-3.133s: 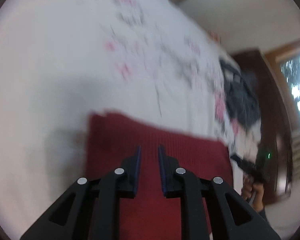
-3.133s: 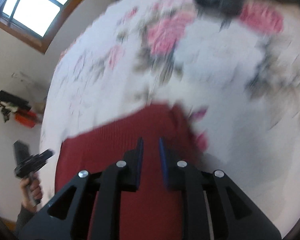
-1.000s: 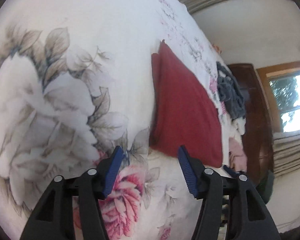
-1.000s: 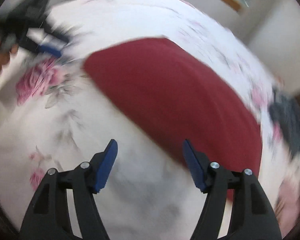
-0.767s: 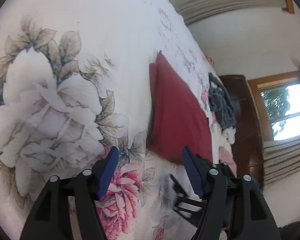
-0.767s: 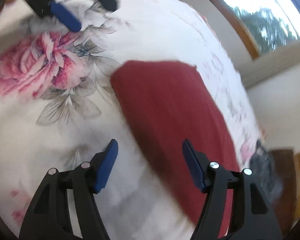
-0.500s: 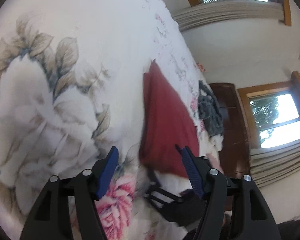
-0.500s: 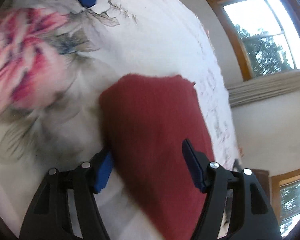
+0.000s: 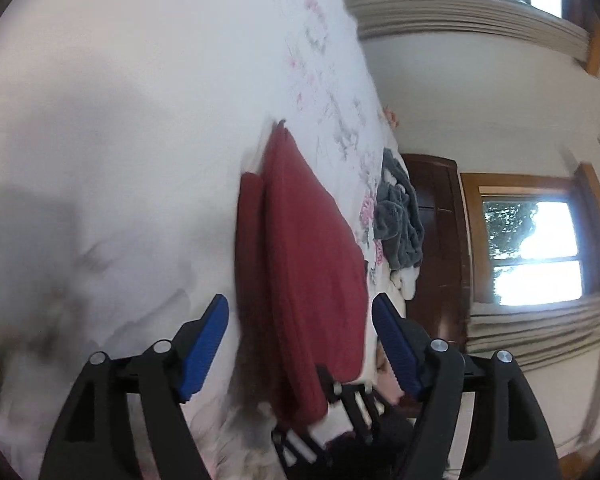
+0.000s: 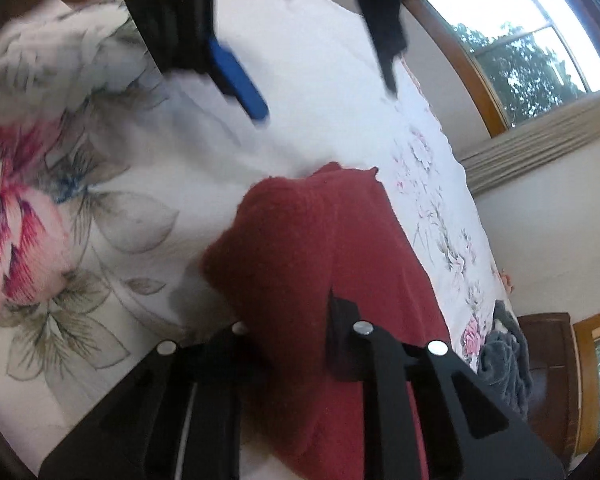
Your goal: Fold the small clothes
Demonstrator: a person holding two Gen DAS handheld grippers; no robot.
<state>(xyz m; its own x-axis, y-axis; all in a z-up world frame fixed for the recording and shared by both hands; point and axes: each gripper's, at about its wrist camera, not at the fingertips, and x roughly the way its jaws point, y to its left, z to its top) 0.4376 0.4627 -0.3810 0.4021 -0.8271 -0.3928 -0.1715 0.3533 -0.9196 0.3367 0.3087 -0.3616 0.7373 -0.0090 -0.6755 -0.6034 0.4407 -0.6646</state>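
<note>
Red knit garment (image 9: 300,248) lies on the floral bedspread (image 9: 120,120), its long axis running from lower centre toward upper centre, its near edge pinched in the right gripper (image 10: 288,320) while the left gripper (image 9: 300,332), jaws wide, straddles that end.

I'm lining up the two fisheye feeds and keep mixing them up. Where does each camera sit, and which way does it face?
Left wrist: sits on the left gripper, looking along its open blue-padded fingers over the red garment toward a window; the right gripper's black frame shows below.
Right wrist: sits on the right gripper, closed on the red garment, facing across the floral bedsheet; the left gripper shows above.
Shared: the red garment, bedsheet, grey clothes pile.
</note>
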